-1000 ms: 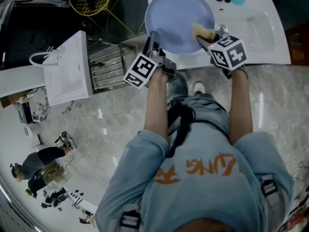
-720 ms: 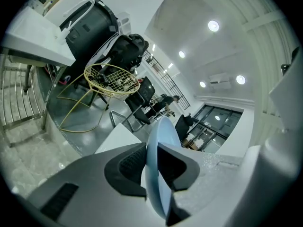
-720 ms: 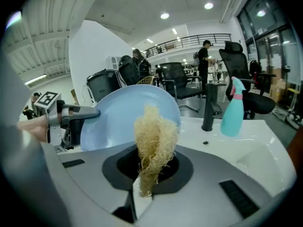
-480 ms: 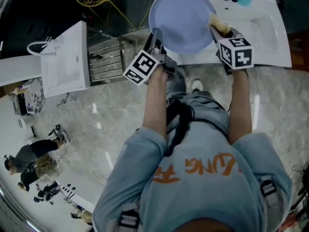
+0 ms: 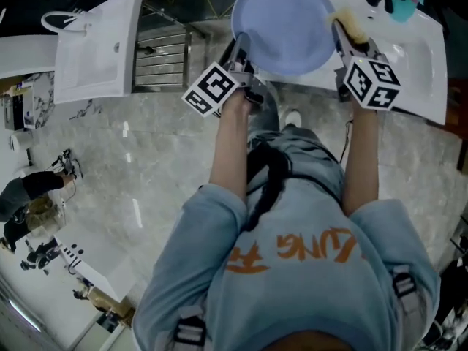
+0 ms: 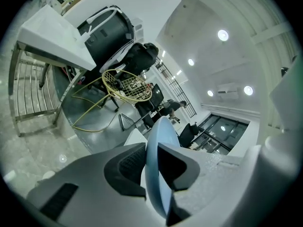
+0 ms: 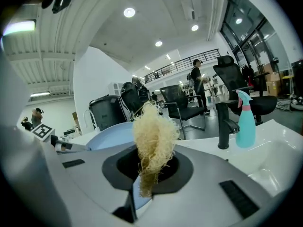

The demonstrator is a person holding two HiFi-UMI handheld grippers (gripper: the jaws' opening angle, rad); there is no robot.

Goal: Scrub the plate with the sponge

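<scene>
The light blue plate is the anchor here, held up on edge above the left end of a white desk with a sunken basin. The left gripper takes the plate at its near-left rim. In the left gripper view its fingers are closed on that rim, one dark pad on each face of the plate. The right gripper sits at the plate's right rim, its fingers clamped on the lower end of a pale yellow fibrous sponge. In the right gripper view the sponge stands up out of the fingers as a frizzy tuft, with the plate's rim showing just left of and behind it. Whether the sponge actually touches the plate cannot be told. To the right of the plate, on the desk's far edge, stand a black faucet and, just beside it, a teal spray bottle.
</scene>
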